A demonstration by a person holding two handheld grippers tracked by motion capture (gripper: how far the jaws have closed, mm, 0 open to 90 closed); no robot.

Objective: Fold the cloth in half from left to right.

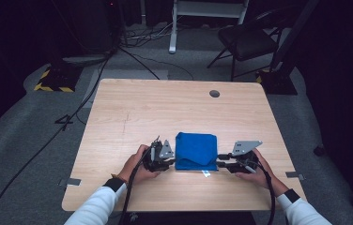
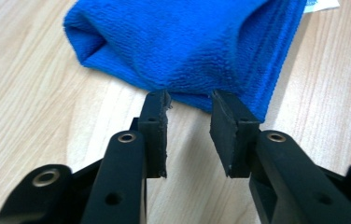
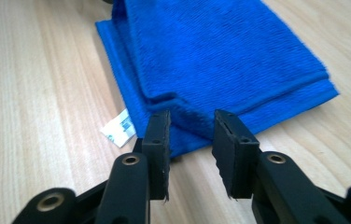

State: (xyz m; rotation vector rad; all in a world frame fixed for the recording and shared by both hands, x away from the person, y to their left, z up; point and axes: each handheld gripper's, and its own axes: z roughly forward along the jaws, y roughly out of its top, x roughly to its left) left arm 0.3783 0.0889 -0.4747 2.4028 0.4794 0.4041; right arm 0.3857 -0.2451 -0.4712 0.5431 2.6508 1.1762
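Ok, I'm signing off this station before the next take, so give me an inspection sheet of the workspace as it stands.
Surface: light wooden table, with a round grommet hole near the far edge.
Job's things: folded blue cloth lying flat, its white label sticking out at the near edge.
Clutter: nothing seen.
Grippers: left hand-held gripper open, tips at the cloth's edge; right hand-held gripper open, tips at the opposite edge; nothing clamped.
Cables: one black cable trails from each gripper; more cables lie on the floor.
Surroundings: grey carpet, black chair, tape marks at the table's sides.
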